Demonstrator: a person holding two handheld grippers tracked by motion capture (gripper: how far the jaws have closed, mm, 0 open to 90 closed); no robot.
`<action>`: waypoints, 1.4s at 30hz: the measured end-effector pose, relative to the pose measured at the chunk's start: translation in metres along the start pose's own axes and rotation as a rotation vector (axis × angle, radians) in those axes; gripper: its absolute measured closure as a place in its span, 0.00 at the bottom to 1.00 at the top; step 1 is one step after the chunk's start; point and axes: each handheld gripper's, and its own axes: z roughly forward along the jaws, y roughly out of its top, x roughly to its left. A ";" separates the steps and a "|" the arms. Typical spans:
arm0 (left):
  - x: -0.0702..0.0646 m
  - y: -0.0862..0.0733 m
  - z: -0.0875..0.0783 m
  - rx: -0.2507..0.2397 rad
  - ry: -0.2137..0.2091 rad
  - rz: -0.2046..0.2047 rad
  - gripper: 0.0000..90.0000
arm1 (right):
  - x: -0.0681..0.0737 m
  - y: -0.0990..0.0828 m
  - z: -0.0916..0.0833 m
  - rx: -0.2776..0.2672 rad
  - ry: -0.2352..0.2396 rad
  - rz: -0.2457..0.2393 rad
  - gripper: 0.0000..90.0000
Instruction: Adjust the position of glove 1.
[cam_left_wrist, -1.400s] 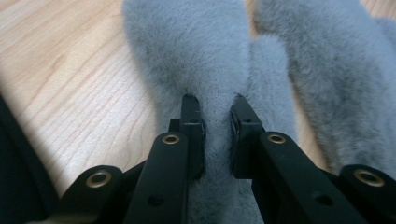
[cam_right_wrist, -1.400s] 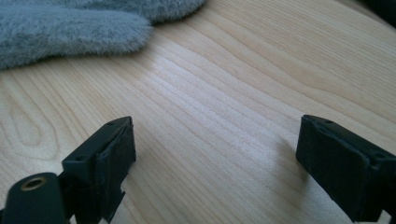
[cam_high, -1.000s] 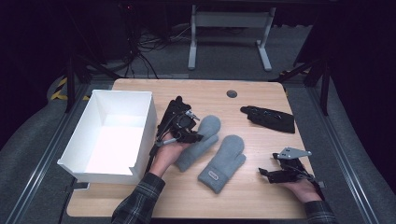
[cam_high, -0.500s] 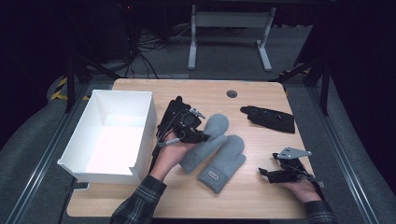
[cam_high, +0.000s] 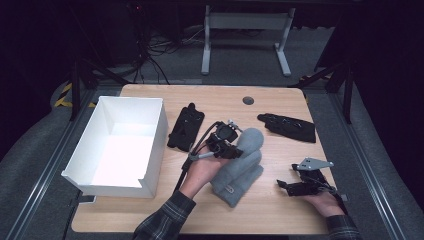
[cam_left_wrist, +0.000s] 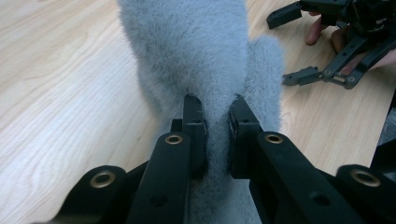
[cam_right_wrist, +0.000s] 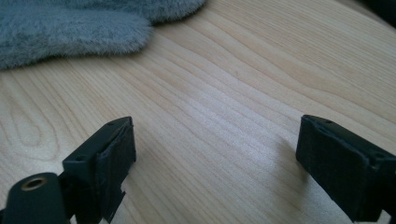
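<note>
My left gripper (cam_high: 227, 146) is shut on a fluffy grey mitten (cam_high: 248, 143), pinching the fleece between its pads (cam_left_wrist: 193, 116) in the left gripper view. That mitten (cam_left_wrist: 201, 46) is lifted slightly and lies across a second grey mitten (cam_high: 234, 184) that rests flat on the wooden table (cam_high: 280, 215). At the table's right front my right gripper (cam_high: 287, 176) stands open and low over bare wood. Its jaws (cam_right_wrist: 215, 144) are wide apart with nothing between them, and a grey mitten's edge (cam_right_wrist: 70, 23) lies beyond them. The right gripper (cam_left_wrist: 280, 50) also appears past the held mitten.
A white open box (cam_high: 161, 131) stands at the table's left. One black glove (cam_high: 186, 126) lies beside the box. Another black glove (cam_high: 287, 127) lies at the back right. A round grommet hole (cam_high: 248, 100) sits near the far edge.
My left gripper has carried the grey mitten to the right and a little up, so it now overlaps the second mitten. The right gripper has stayed put.
</note>
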 end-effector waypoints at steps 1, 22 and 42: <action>-0.002 0.001 0.003 0.007 -0.002 0.000 0.90 | 0.000 0.000 0.000 0.000 0.000 0.000 0.14; 0.012 -0.003 0.030 0.006 0.021 0.051 0.48 | 0.000 0.001 -0.001 -0.002 0.002 -0.002 0.24; 0.050 -0.069 -0.013 -0.045 0.059 -0.027 1.00 | 0.068 0.038 -0.002 -0.046 0.292 -0.123 1.00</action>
